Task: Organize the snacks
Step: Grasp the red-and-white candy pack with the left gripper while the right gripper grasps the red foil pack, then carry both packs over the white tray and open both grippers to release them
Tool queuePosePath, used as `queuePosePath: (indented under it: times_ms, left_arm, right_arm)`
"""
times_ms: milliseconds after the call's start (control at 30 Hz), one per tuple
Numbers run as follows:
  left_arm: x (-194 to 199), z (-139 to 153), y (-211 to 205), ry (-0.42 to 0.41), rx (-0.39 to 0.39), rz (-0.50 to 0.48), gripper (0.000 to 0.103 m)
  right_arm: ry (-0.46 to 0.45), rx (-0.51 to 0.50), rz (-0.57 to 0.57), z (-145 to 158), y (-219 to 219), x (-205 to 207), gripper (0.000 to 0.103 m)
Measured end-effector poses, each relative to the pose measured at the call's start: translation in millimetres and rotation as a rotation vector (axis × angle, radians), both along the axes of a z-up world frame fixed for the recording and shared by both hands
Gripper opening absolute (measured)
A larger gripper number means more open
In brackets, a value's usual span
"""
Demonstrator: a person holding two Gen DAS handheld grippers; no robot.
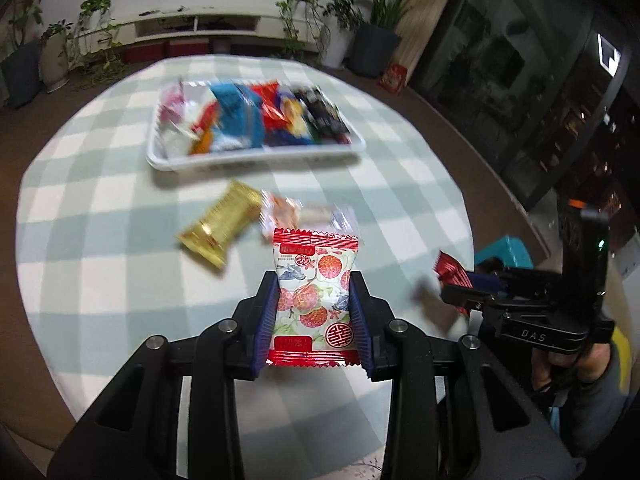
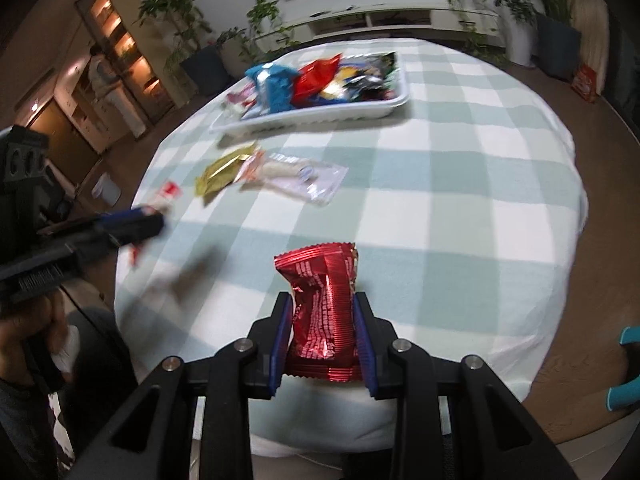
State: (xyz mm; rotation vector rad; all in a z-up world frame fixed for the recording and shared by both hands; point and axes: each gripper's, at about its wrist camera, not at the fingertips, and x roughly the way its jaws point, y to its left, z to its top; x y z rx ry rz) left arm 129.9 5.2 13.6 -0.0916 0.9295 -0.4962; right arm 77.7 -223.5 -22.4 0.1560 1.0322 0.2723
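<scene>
My left gripper (image 1: pixel 314 280) is shut on a white snack packet with red fruit prints and red ends (image 1: pixel 314 296), held above the checked tablecloth. My right gripper (image 2: pixel 322 300) is shut on a crumpled red foil packet (image 2: pixel 324 312); in the left wrist view it shows at the right edge (image 1: pixel 450 276). A white tray (image 1: pixel 256 158) heaped with several bright snack packets sits at the far side of the table, also seen in the right wrist view (image 2: pixel 320 114). A gold packet (image 1: pixel 222 224) and a clear wrapper with a white snack (image 2: pixel 292 178) lie in front of the tray.
The round table wears a pale green and white checked cloth (image 2: pixel 460 208). Potted plants (image 1: pixel 96 32) and a low white cabinet (image 1: pixel 224 26) stand behind it. A teal stool (image 1: pixel 506 250) stands off the table's right side. A person (image 2: pixel 108 92) stands by lit shelves.
</scene>
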Motion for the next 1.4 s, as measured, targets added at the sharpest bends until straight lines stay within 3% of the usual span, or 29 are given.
queuePosePath:
  times_ms: [200,300,433,567,700,900,1200,1400]
  left_arm:
    - [59.8,37.3,47.2,-0.049,-0.060,0.085,0.032]
    - [94.4,53.2,59.7,-0.074,-0.055,0.118,0.032]
    - [142.8,75.6,64.6,-0.110,-0.025,0.143,0.032]
    - [192.6,82.2,62.5,-0.106,-0.002,0.150,0.032]
    - [233.0,63.1,52.6,-0.077,0.028,0.135,0.032]
    - [277.2,27.0,43.6,-0.033,0.035,0.128,0.032]
    - [302.1,-23.3,23.5,0.020,0.091,0.111,0.034]
    - [304.7,-40.8,16.3,0.034,0.132,0.102,0.034]
  right_arm:
    - [-0.077,-0.016,-0.103,41.3,-35.5,38.7,0.033]
    - [-0.136,-0.019,-0.122,72.1,-42.2,67.5,0.033]
    - [-0.194,-0.003,-0.117,105.6,-33.6,121.0,0.033]
    - [-0.210,-0.019,-0.088,114.9,-7.3,170.2,0.033]
    - [-0.196,-0.037,-0.044,105.3,19.9,210.5,0.033]
    - [-0.114,-0.069,-0.025,66.3,45.9,260.5,0.033]
    - [-0.046,-0.151,-0.001,22.1,66.7,284.7,0.033]
    - [-0.017,-0.171,0.006,5.5,69.4,288.4,0.033]
